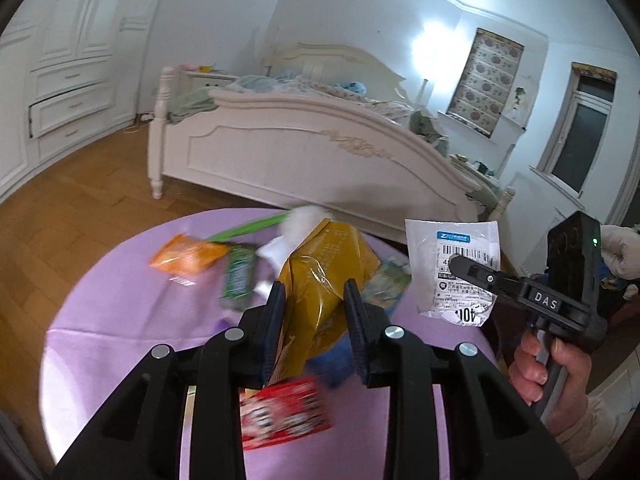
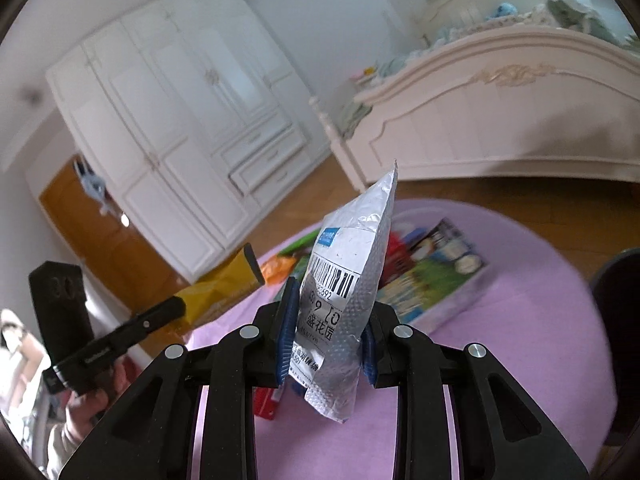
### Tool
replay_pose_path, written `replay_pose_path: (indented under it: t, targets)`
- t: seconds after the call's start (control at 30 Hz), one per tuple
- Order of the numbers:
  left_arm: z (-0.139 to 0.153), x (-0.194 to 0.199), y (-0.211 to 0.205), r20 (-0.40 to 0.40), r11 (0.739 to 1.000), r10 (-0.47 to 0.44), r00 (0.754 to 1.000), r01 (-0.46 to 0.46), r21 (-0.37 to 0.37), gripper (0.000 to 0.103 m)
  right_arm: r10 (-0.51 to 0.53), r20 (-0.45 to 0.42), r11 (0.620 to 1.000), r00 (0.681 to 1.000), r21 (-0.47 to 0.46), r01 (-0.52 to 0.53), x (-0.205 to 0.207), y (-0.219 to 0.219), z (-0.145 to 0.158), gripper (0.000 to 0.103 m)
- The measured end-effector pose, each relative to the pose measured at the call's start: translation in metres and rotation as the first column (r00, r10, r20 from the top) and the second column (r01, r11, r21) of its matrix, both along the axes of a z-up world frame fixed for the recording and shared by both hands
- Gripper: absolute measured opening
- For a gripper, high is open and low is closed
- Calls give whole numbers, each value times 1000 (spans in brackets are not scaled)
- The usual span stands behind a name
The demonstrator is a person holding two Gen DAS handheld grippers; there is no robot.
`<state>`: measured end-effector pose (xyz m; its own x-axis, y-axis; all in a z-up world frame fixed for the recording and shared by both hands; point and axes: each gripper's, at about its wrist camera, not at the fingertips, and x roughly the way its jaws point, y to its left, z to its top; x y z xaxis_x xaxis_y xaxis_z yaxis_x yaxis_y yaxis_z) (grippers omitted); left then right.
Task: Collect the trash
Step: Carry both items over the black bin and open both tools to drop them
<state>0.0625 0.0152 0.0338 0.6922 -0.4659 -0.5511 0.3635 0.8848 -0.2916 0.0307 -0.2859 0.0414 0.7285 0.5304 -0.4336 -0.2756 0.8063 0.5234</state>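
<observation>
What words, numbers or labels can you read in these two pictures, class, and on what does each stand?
"DAS": on the right hand-held gripper, on its body.
"40": upside down on the silver mailer bag.
"692", "盛花园": on the same mailer's label in the right wrist view.
Yellow bag print: too blurred.
Red box, green packet, milk carton: blurred, unreadable.

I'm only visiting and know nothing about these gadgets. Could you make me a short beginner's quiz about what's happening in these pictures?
1. True or false: the left hand-held gripper is shut on the yellow bag.
2. What does the right hand-held gripper hold? A) silver mailer pouch B) red box C) green wrapper
3. Fill in: the orange packet lies on a ____ tablecloth.

Key
1. True.
2. A, the silver mailer pouch with a barcode label.
3. Purple.
</observation>
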Motion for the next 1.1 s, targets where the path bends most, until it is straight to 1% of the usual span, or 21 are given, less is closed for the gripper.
replay_pose_path:
  t: [0.1, 0.17, 0.23, 0.27, 0.3, 0.33, 0.4, 0.5, 0.6, 0.67, 0.73, 0.83, 0.87, 1.0, 1.1]
  targets:
    - [0, 10, -39, -16, 998, -54, 998, 54, -19, 30, -61, 11, 998, 998, 23, 61, -6, -36, 0, 28]
    - [-2, 14, -67, -19, 996, -93, 996, 92, -21, 30, -118, 7, 992, 993, 43, 118, -11, -69, -3, 28]
    - [-8, 20, -104, -27, 989, -147, 989, 146, -26, 30, -174, -4, 983, 985, 59, 174, -17, -101, -9, 28]
    - [-10, 22, -115, -32, 987, -162, 986, 161, -29, 30, -205, -11, 977, 979, 63, 206, -20, -119, -14, 28]
    - [-13, 26, -134, -41, 981, -190, 981, 189, -32, 30, -221, -15, 973, 975, 63, 222, -21, -128, -16, 28]
    - [-17, 28, -148, -50, 977, -212, 976, 210, -35, 30, -253, -25, 965, 967, 64, 254, -25, -146, -22, 28]
    - [-25, 34, -178, -70, 967, -254, 965, 252, -36, 30, -295, -42, 952, 954, 65, 298, -28, -167, -33, 28]
    - [-39, 40, -220, -104, 950, -312, 944, 309, -41, 30, -366, -79, 927, 927, 57, 370, -38, -204, -55, 28]
    - [-50, 44, -259, -129, 933, -359, 924, 360, -19, 30, -424, -136, 899, 896, 54, 434, -42, -236, -83, 28]
    - [-57, 47, -279, -149, 924, -380, 913, 382, -10, 30, -458, -178, 880, 871, 47, 472, -44, -256, -103, 28]
    - [-65, 51, -299, -172, 915, -398, 901, 404, -1, 30, -480, -218, 866, 850, 40, 499, -46, -270, -121, 28]
    - [-78, 56, -323, -199, 904, -415, 888, 427, 19, 30, -496, -259, 854, 829, 29, 519, -49, -287, -144, 28]
    - [-81, 57, -326, -206, 902, -418, 885, 431, 22, 30, -498, -266, 852, 825, 26, 523, -53, -290, -150, 28]
    - [-89, 55, -345, -221, 889, -437, 872, 456, 41, 30, -498, -299, 849, 814, 21, 527, -47, -288, -168, 28]
    - [-94, 55, -355, -237, 881, -446, 863, 470, 57, 30, -497, -313, 849, 809, 19, 528, -48, -288, -176, 28]
